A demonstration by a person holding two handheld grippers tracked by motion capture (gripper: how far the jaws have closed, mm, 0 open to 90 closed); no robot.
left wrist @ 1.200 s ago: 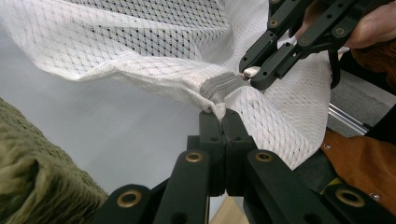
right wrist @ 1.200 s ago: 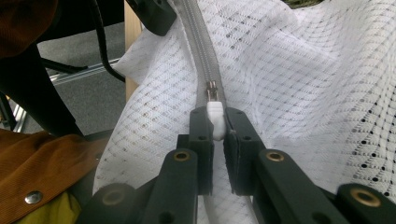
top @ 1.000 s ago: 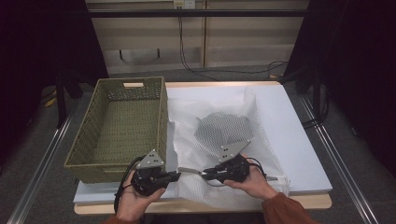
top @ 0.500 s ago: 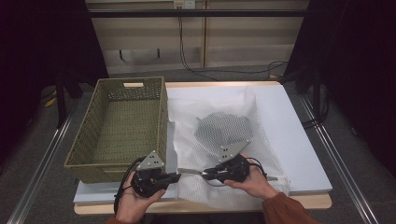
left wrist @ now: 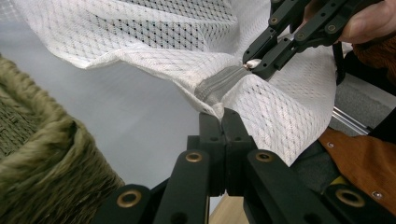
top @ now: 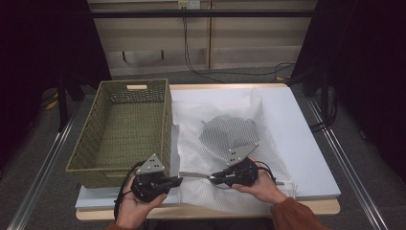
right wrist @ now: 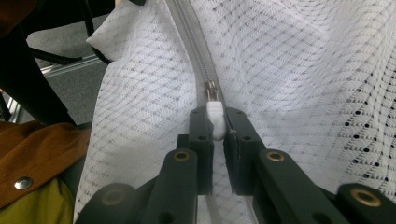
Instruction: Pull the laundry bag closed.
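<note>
I have one white mesh bag [top: 225, 143] lying on the table just right of the one woven basket [top: 122, 129], with one dark grey mesh item [top: 229, 135] showing inside it. My left gripper [left wrist: 223, 119] is pressed together on the bag's edge at the end of the one zipper [left wrist: 219, 85], on the basket side, anchoring it. My right gripper [right wrist: 215, 122] is clamped on the white zipper pull [right wrist: 215, 119], a little farther from the basket along the same near edge. As I judge it, the main risk is the small pull slipping out of the jaws if I drag at an angle to the zipper line. Slack mesh could also bunch into the slider and jam it, should my left grip let the fabric creep.
</note>
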